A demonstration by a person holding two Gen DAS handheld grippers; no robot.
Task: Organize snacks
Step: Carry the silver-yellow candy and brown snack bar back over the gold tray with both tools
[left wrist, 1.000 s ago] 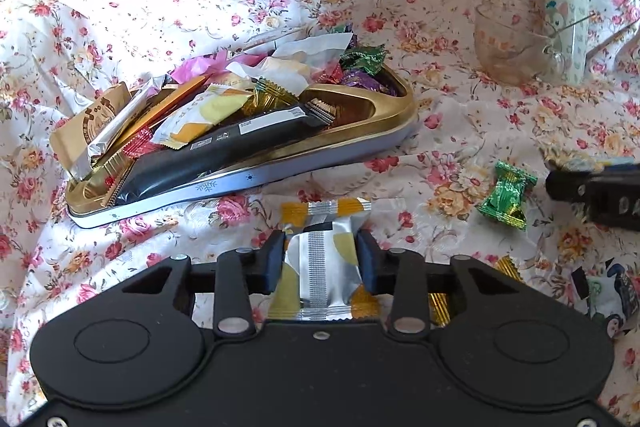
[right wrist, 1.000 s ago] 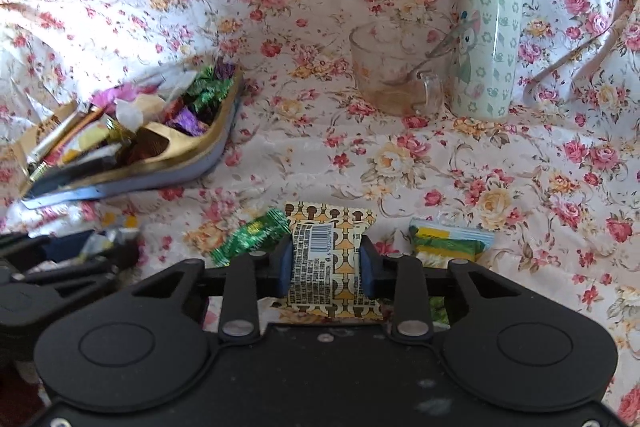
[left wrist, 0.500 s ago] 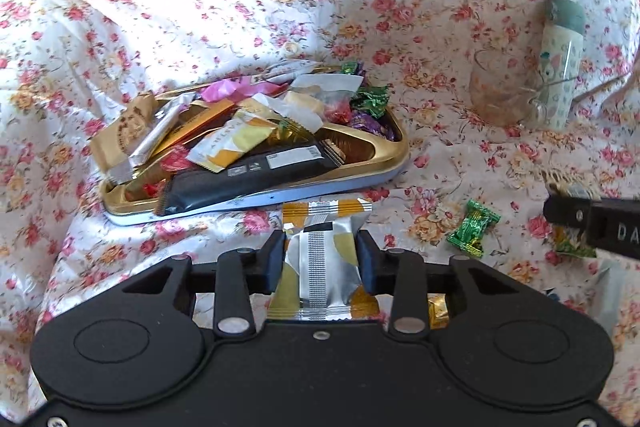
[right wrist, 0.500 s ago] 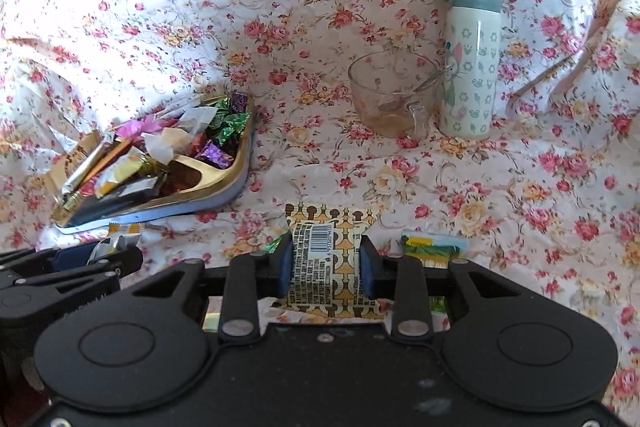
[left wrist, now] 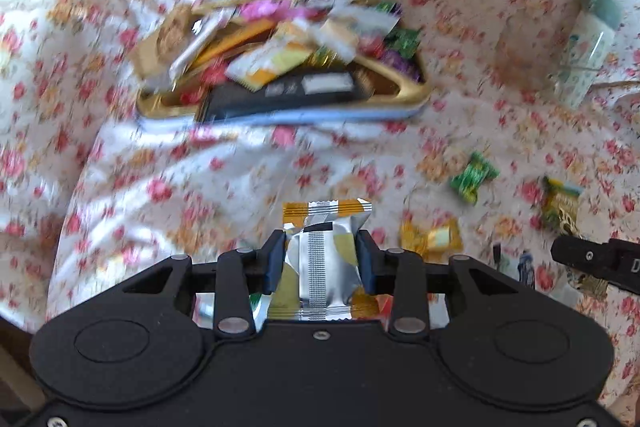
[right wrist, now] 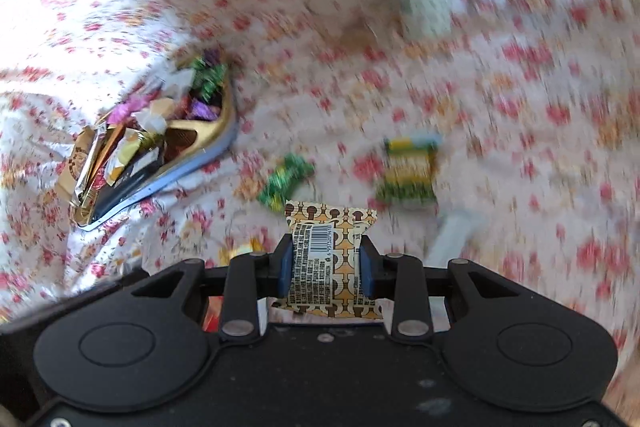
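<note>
- Fingers of the left gripper (left wrist: 320, 259) pinch a silver-and-yellow snack packet (left wrist: 322, 263) above the floral cloth (left wrist: 160, 195). Ahead and slightly left lies the heaped gold snack tray (left wrist: 412, 97); a green candy (left wrist: 474, 177) lies ahead to the right.
- Fingers of the right gripper (right wrist: 326, 265) pinch a brown-patterned snack packet (right wrist: 328, 259). The tray (right wrist: 224, 115) sits far ahead-left, a green candy (right wrist: 286, 181) just ahead, a yellow-green packet (right wrist: 408, 171) ahead-right.

i see a rumpled flowered cloth (left wrist: 248, 183) carrying a gold tray (left wrist: 408, 99) heaped with snacks, a green candy (left wrist: 474, 178), a yellow candy (left wrist: 432, 237), a green-and-yellow packet (right wrist: 408, 173), a glass cup (left wrist: 520, 55) and a pale bottle (left wrist: 588, 47).
</note>
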